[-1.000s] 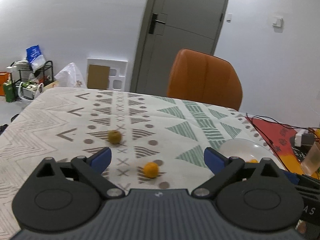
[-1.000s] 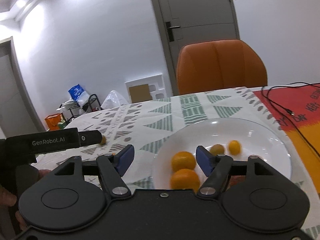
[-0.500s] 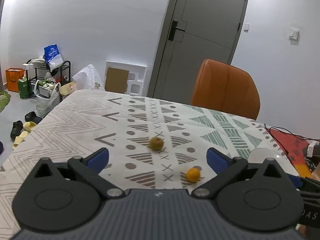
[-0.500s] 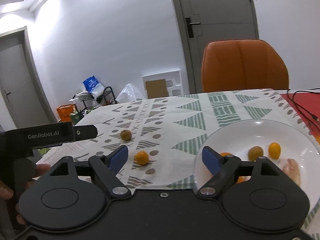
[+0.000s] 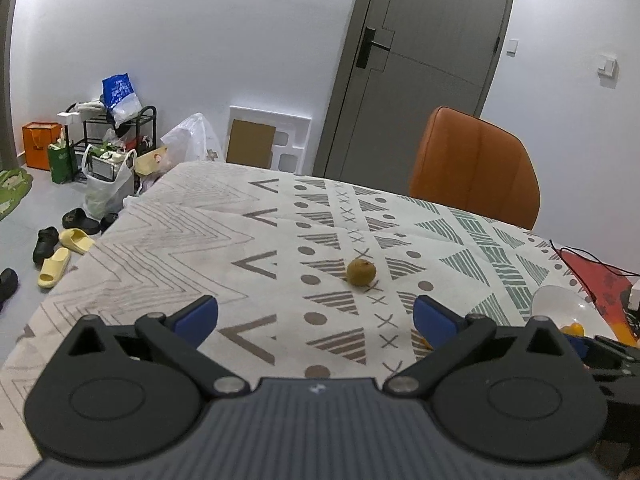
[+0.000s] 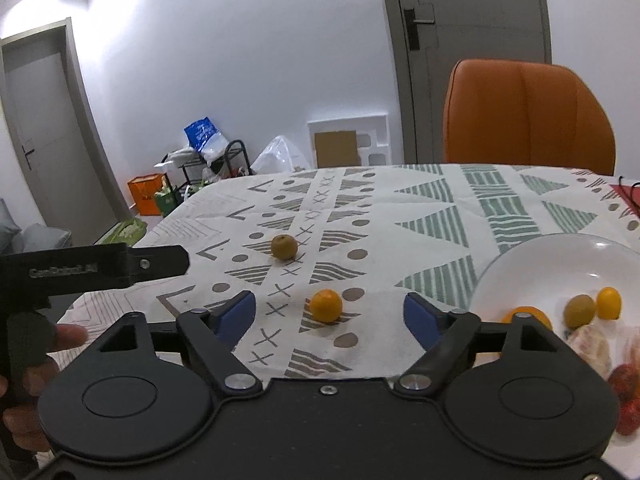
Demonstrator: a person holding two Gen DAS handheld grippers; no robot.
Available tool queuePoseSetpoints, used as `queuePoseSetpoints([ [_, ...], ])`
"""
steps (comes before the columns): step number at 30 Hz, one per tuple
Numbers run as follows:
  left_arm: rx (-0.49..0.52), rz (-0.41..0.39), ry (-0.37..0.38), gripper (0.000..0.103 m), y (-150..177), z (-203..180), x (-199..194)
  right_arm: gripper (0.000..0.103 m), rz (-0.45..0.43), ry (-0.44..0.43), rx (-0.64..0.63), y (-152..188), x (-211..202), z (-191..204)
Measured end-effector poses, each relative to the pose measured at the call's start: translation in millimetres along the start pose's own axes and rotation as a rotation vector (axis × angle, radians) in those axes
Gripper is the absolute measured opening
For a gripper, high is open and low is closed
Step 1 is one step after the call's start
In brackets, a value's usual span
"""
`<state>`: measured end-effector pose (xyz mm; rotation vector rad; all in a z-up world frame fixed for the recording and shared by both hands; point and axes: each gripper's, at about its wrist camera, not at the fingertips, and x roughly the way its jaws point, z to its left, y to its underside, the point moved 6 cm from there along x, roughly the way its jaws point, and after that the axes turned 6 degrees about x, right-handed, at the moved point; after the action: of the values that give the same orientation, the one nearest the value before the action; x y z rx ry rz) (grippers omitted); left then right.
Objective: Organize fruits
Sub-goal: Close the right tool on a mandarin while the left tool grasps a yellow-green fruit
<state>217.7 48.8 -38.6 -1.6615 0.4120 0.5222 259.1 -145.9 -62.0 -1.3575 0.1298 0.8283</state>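
A brownish round fruit [image 5: 361, 272] [image 6: 284, 247] lies on the patterned tablecloth, ahead of my open left gripper [image 5: 315, 314]. A small orange [image 6: 326, 305] sits between the blue fingertips of my open right gripper [image 6: 330, 312], a little beyond them; in the left wrist view only its edge [image 5: 423, 343] shows behind the right finger. The white plate [image 6: 532, 264] [image 5: 554, 300] at the right holds several fruits: an orange [image 6: 532, 316], a greenish one [image 6: 579, 310], a small yellow one [image 6: 609, 302]. The left gripper's body [image 6: 100, 266] shows at the left of the right wrist view.
An orange chair [image 5: 474, 168] stands at the table's far side before a grey door [image 5: 416, 68]. A red mat with black cables [image 5: 600, 276] lies at the right. Bags, a rack [image 5: 108, 136] and slippers [image 5: 60, 248] clutter the floor left of the table.
Both grippers have pulled back and swung left. The plate slid to the right edge of both views, and the small orange now lies in front of my right gripper.
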Motion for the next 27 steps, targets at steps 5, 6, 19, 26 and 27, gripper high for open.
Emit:
queuePoseSetpoints([
  [5, 0.034, 0.017, 0.028, 0.103, -5, 4, 5, 0.061, 0.044, 0.002, -0.009, -1, 13, 1],
  [6, 0.042, 0.025, 0.035, 0.103, -6, 4, 8, 0.060, 0.051, -0.001, -0.009, -1, 16, 2],
  [19, 0.072, 0.049, 0.018, 0.090, -18, 9, 33, 0.033, 0.141, 0.009, -0.020, 5, 53, 5],
  [26, 0.086, 0.078, 0.025, 0.079, -16, 4, 49, 0.022, 0.119, -0.004, -0.009, 0, 58, 0],
  [27, 0.088, 0.082, 0.025, 0.077, -15, 2, 52, 0.022, 0.115, -0.004, -0.007, -2, 58, 0],
])
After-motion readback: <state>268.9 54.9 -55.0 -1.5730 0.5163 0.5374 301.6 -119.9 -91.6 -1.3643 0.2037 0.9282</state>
